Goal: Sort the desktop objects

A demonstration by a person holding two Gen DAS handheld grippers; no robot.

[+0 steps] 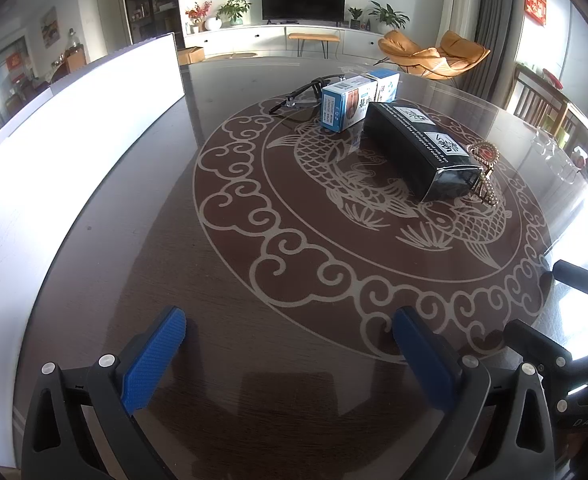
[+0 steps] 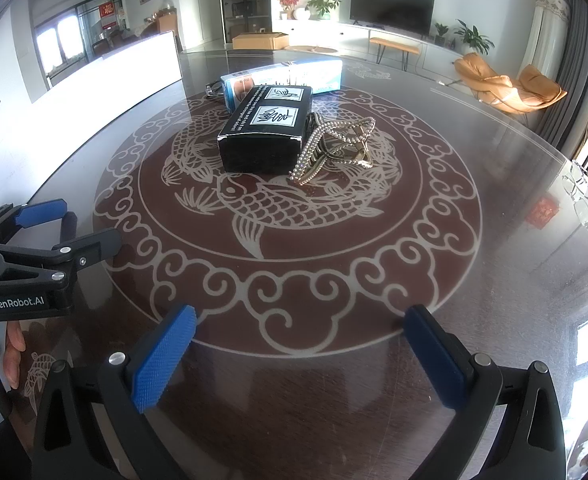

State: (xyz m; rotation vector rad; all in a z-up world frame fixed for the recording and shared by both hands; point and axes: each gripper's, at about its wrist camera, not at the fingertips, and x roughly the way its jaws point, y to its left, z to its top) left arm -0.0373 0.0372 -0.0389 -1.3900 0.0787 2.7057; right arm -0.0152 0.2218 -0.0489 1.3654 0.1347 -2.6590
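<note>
Closest to the lens: left claw w/ its blue pads spread wide, nothing between them, hovering low over the near edge of the table. Right claw is the same deal, wide apart and empty. Looks like both are parked at a ready spot bc no sorting has started yet, imo.

The stuff to sort sits bunched in the middle of the table on the fish pattern: black box lying flat, a sparkly hair clip touching its right side, a blue-white box right behind it, and glasses tucked at the far left of the pile. There's prob a second light box behind too.

A white board stands along the left edge, well apart from the pile. Maybe the drop zone, can't tell.
</note>
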